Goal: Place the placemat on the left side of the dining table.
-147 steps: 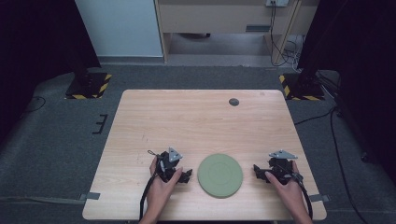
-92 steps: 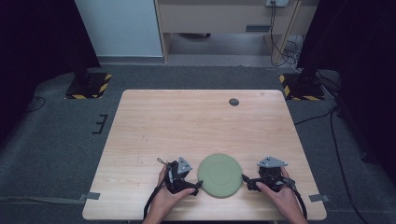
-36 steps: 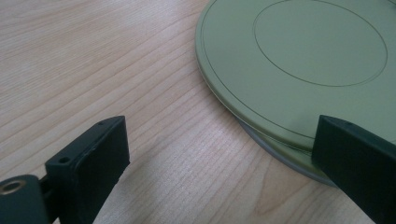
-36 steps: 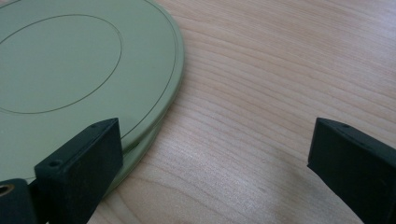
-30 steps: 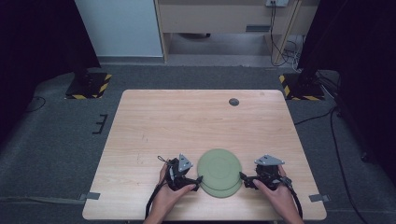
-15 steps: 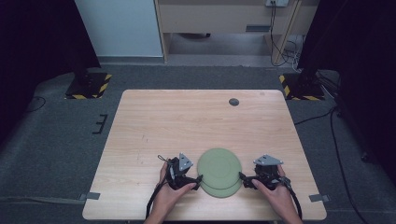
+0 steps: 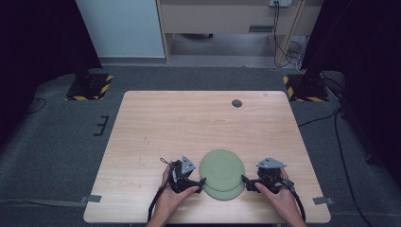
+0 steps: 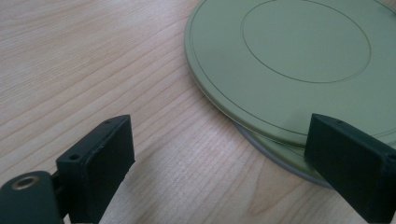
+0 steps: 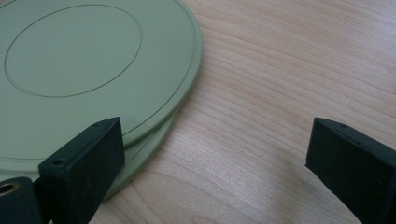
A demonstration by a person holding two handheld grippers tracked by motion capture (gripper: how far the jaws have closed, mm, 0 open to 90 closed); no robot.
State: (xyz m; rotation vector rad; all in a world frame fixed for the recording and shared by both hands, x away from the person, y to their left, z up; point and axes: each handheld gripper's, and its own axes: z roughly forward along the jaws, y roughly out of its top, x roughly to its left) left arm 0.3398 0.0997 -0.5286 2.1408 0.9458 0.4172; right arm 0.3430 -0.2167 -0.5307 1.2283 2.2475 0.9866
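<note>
Light wood worktop (image 7: 189,123) with a small dark round cap (image 7: 237,103) near its far edge, standing on grey carpet floor (image 7: 56,142). Pale blue panel (image 7: 118,28) and a wooden cabinet (image 7: 227,16) at the back. Black curtains (image 7: 38,42) on both sides. Yellow-black striped stand bases (image 7: 90,87) left and right. Cables (image 7: 283,42) on the floor, grey tape strips (image 7: 91,198) by the near corners.

lower plate (image 7: 226,193) mostly hidden, forearms cut off
</note>
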